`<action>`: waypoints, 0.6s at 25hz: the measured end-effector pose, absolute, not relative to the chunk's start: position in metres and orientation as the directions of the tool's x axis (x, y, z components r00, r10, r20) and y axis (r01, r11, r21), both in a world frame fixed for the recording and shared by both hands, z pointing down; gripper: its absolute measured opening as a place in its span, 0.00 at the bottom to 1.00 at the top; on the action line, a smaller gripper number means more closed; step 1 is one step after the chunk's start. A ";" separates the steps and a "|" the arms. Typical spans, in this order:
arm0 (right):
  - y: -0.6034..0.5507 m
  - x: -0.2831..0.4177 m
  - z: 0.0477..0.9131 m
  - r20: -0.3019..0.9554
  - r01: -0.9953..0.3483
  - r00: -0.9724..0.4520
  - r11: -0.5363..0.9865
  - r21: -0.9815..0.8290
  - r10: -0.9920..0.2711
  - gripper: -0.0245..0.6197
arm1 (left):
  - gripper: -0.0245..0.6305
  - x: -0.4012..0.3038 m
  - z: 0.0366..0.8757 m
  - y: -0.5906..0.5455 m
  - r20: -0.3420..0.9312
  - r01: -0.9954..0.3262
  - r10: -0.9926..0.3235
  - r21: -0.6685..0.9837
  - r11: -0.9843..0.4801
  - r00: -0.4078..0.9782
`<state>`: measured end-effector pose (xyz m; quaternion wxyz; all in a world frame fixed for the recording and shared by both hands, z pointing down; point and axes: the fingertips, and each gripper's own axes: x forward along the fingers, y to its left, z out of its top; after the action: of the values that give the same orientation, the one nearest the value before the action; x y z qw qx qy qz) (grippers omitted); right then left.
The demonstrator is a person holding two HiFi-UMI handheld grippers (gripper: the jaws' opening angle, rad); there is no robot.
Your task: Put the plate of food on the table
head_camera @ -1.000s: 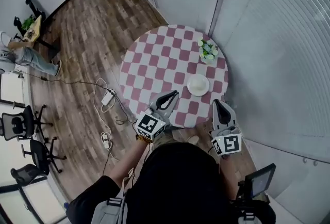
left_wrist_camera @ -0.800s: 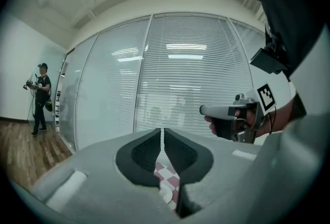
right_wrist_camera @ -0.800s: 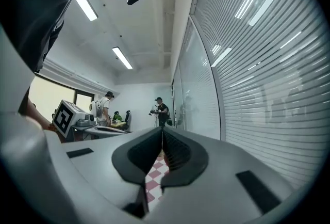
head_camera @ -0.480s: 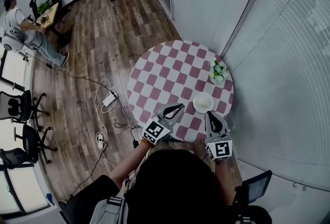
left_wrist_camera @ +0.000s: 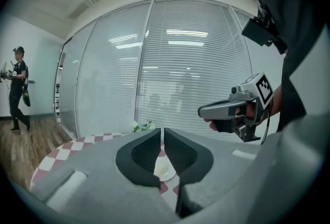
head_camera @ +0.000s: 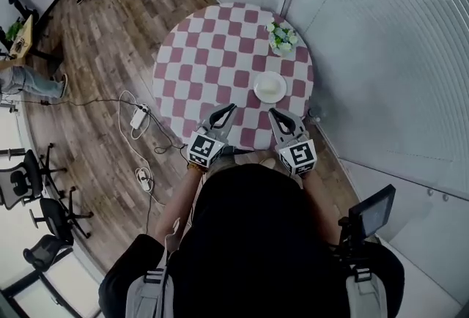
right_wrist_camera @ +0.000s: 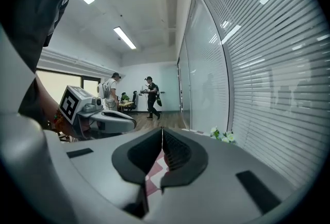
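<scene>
A small white plate [head_camera: 270,87] with pale food lies on the round table [head_camera: 205,53], which wears a pink and white checked cloth, on its right half. The same plate [left_wrist_camera: 165,169] shows low between the jaws in the left gripper view. My left gripper [head_camera: 226,111] [left_wrist_camera: 162,130] hovers shut and empty over the table's near edge. My right gripper [head_camera: 275,115] [right_wrist_camera: 162,130] is also shut and empty, just short of the plate. Each gripper view catches the other tool: the right gripper [left_wrist_camera: 202,111] and the left gripper [right_wrist_camera: 133,124].
A small pot of white flowers [head_camera: 281,37] [left_wrist_camera: 142,126] [right_wrist_camera: 221,135] stands at the table's far right edge. Glass walls with blinds close in the far and right sides. Cables and a power strip [head_camera: 138,117] lie on the wood floor to the left. People stand far off.
The head view has swung, so the table sits higher in the picture. Both grippers stay shut at the near edge; the right one has drawn closer to the left. The plate rests where it was.
</scene>
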<state>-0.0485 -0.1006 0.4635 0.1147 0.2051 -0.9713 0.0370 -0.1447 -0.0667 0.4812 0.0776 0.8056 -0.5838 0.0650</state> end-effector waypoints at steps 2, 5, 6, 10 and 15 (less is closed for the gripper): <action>-0.096 -0.045 0.474 0.255 -0.408 -0.886 0.912 -0.033 -0.387 0.05 | 0.07 -0.141 0.497 -0.063 0.222 -0.946 -0.919 0.057 -0.320 0.324; -0.100 -0.044 0.480 0.234 -0.406 -0.892 0.913 -0.034 -0.388 0.05 | 0.07 -0.141 0.510 -0.069 0.236 -0.943 -0.913 0.060 -0.327 0.332; -0.101 -0.045 0.481 0.226 -0.411 -0.892 0.911 -0.040 -0.392 0.05 | 0.08 -0.142 0.513 -0.070 0.237 -0.942 -0.912 0.063 -0.329 0.334; -0.093 -0.045 0.495 0.261 -0.420 -0.882 0.906 -0.055 -0.393 0.05 | 0.07 -0.142 0.530 -0.061 0.268 -0.943 -0.904 0.089 -0.320 0.332; -0.091 -0.044 0.518 0.321 -0.413 -0.870 0.908 -0.066 -0.373 0.05 | 0.08 -0.133 0.550 -0.063 0.294 -0.942 -0.895 0.113 -0.315 0.335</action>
<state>-0.0444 -0.0912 0.5179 0.1525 0.2037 -0.9648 0.0665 -0.1327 -0.0628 0.5504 0.1328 0.8061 -0.5699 0.0884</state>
